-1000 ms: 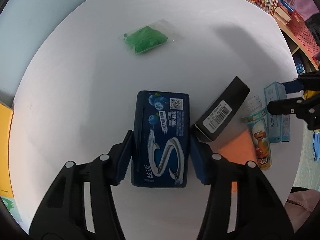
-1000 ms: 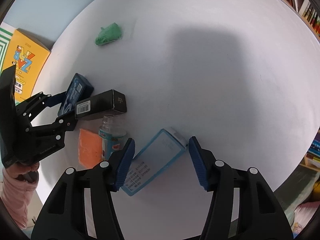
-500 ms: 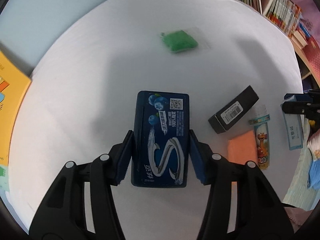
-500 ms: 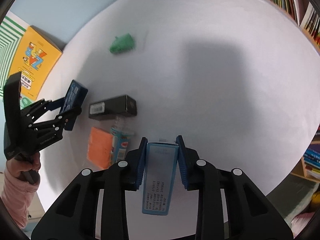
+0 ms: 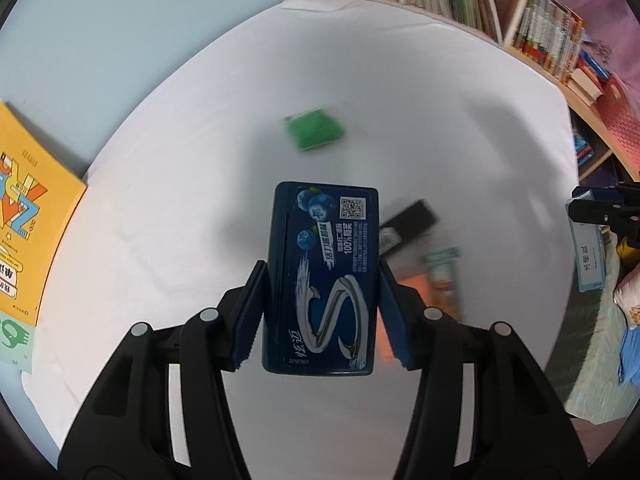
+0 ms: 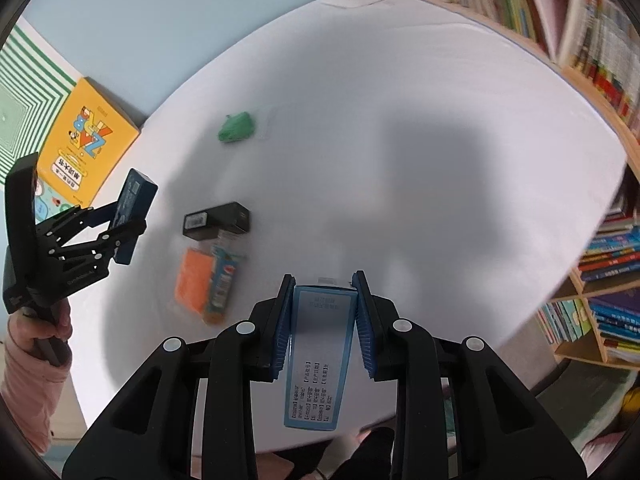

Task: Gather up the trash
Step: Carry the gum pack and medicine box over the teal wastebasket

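Two hand-held grippers hang above a white-covered counter, each with a piece of trash in its grip. The left gripper has its jaws clamped on the long sides of a dark blue gum tin, printed with blueberries and a silver S, held clear of the cloth. The right gripper has its jaws pressed against the two sides of a pale blue carton, whose printed end hangs back past the jaws toward the camera; those jaws have just been closing, and the carton sits between them.

Beyond the left jaws lies a green packet in clear wrap, blurred. To the right of those jaws, on the counter, are a black box, an orange pad and a small bottle with a cartoon label, all smeared by motion. From the right wrist view the same three lie ahead and to the left of the right jaws, with the box just beyond the bottle and the pad beside it.

A person's hand, in a pink sleeve, grips the left tool's handle. A yellow book rests off the counter's left edge, and bookshelves line the far right.
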`<state>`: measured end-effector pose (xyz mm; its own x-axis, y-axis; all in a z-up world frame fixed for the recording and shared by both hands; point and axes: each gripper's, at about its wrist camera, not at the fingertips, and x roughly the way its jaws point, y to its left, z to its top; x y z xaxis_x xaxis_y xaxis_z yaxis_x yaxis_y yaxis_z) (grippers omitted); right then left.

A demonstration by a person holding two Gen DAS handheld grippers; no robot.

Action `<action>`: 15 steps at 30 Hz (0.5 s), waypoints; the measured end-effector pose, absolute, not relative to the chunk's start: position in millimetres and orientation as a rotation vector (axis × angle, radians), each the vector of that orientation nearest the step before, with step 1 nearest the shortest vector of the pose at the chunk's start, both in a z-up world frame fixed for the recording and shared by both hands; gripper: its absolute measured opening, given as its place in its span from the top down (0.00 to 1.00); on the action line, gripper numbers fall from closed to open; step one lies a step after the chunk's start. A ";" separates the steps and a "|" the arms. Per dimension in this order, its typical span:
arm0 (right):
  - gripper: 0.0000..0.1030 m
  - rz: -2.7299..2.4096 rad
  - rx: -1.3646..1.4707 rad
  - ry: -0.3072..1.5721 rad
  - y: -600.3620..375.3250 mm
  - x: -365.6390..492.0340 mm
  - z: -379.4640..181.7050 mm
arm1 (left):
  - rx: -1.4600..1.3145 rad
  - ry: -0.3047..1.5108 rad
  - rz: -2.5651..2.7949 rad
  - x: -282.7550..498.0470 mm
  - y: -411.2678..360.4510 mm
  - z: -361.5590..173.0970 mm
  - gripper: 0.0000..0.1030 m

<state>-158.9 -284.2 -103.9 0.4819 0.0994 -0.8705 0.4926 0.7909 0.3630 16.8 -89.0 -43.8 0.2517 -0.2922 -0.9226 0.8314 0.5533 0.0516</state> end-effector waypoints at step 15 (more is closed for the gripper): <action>0.71 -0.420 0.768 1.012 -329.3 -332.4 -118.6 | 0.744 1.007 -1.063 -134.4 -187.2 -43.6 0.51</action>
